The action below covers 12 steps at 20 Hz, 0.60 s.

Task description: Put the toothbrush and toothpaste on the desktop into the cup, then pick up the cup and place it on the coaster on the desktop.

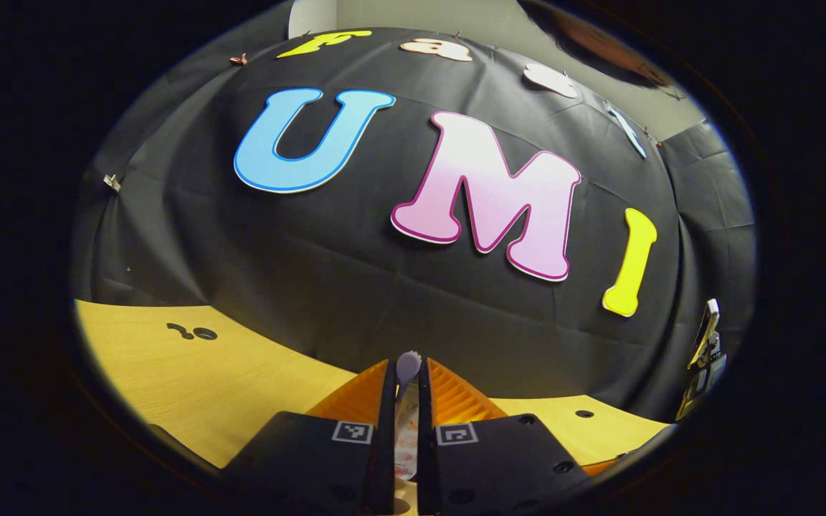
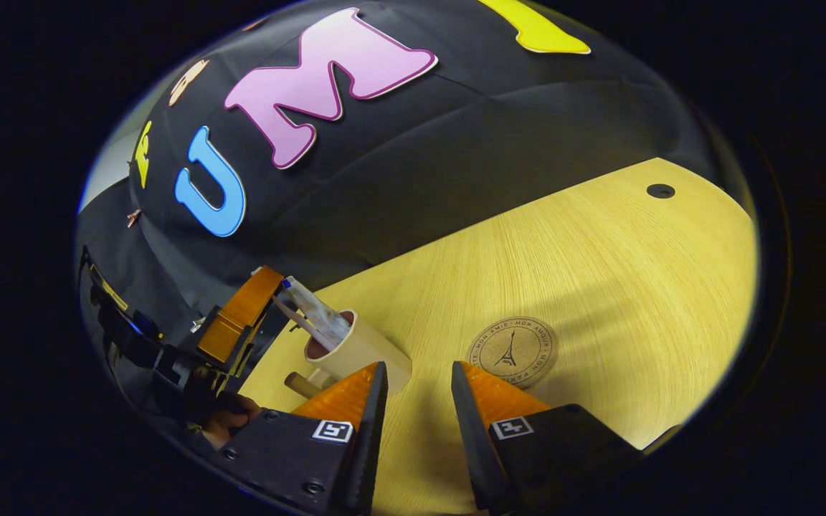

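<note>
One toothbrush [image 1: 407, 373] is pinched between the fingers of the left gripper [image 2: 259, 315], its lower end in the cup [image 2: 355, 351], where one toothpaste tube [image 2: 316, 312] already leans. Judged risk: releasing it while tilted could tip the cup or let the brush catch the rim. One cup with a side handle stands on the desktop [image 2: 599, 272]; one coaster [image 2: 513, 351] lies just beside it. The right gripper [image 2: 416, 376] is spread, holding nothing.
</note>
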Tool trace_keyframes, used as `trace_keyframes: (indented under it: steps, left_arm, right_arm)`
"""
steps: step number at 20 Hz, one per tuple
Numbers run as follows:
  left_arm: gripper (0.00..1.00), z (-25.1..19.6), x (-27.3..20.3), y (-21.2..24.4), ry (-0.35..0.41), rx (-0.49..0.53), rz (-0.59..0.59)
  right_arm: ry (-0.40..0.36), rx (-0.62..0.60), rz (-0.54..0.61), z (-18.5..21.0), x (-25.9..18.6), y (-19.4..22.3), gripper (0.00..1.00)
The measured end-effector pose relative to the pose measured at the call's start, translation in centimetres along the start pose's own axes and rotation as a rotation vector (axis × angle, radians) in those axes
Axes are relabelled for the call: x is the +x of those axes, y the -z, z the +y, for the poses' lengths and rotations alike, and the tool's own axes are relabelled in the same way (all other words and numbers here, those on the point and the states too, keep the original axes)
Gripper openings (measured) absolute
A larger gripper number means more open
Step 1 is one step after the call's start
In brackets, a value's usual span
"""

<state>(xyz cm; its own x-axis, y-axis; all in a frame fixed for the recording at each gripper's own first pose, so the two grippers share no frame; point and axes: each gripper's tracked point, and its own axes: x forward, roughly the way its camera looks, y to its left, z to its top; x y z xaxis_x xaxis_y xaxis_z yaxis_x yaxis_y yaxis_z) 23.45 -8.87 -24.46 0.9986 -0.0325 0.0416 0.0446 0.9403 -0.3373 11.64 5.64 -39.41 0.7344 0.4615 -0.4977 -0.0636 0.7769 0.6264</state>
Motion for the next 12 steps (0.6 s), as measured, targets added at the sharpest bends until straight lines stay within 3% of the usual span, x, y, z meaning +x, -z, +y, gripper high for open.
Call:
trace_keyframes:
  steps: [3, 5, 6, 7, 8, 9, 11, 12]
  left_arm:
    - [0.22, -0.2, -0.5, -0.2, 0.030, -0.016, 0.027]
    - [0.30, -0.3, -1.3, -0.5, 0.052, -0.013, 0.051]
    - [0.30, -0.3, -1.7, -0.5, 0.061, -0.009, 0.066]
    - [0.21, -0.3, -2.1, -0.7, 0.065, -0.005, 0.077]
    - [0.21, -0.3, -2.5, -0.8, 0.072, -0.003, 0.086]
    - [0.24, -0.6, -3.3, -0.9, 0.090, 0.004, 0.108]
    - [0.48, 0.1, -4.7, -0.5, 0.084, 0.051, 0.169]
    - [0.38, 0.6, -5.5, 0.3, 0.077, 0.071, 0.220]
  right_arm:
    - [0.001, 0.003, 0.000, 0.3, 0.2, -0.1, 0.55]
    - [-0.001, -0.005, -0.001, 0.8, 0.0, -0.2, 0.55]
    - [-0.002, -0.009, 0.001, 0.9, -0.1, -0.2, 0.55]
    - [-0.003, -0.012, 0.004, 1.0, -0.2, 0.0, 0.55]
    - [-0.004, -0.018, 0.007, 1.1, -0.2, 0.0, 0.55]
    - [-0.003, -0.030, 0.014, 1.2, -0.4, 0.3, 0.55]
    - [-0.006, -0.041, 0.029, 1.3, -0.6, 0.8, 0.55]
    - [-0.009, -0.053, 0.038, 1.4, -0.9, 1.1, 0.55]
